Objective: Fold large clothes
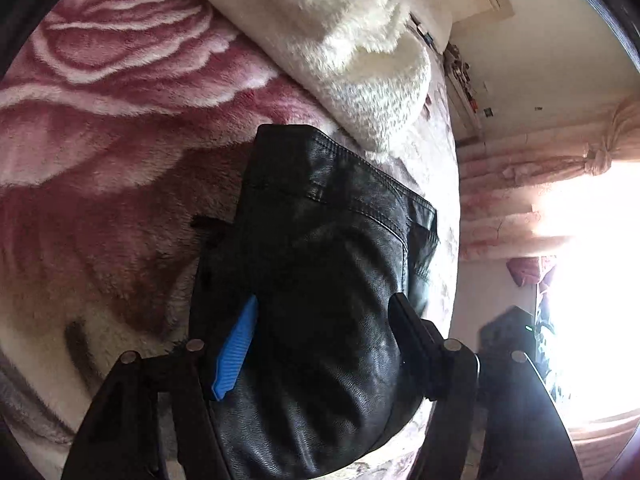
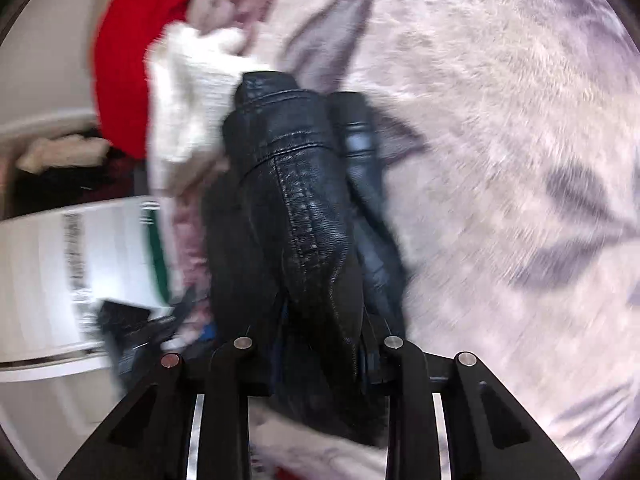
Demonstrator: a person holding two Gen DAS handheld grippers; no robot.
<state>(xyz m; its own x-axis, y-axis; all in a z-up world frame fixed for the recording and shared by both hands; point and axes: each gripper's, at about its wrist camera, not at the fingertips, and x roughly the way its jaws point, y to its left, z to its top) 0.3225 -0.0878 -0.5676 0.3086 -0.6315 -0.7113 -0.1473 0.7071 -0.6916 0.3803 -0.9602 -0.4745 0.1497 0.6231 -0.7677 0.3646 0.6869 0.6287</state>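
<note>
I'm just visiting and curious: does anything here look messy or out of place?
Somewhat. The black leather garment is bunched into a thick wad between the left claw fingers rather than lying flat, and a white fluffy garment sits crumpled on the pink floral blanket beside it.

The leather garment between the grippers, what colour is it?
Black leather garment, clearest in the left wrist view.

Black leather jacket (image 1: 320, 240), pink rose-patterned blanket (image 1: 120, 120), white fleece (image 1: 352, 40)
</note>
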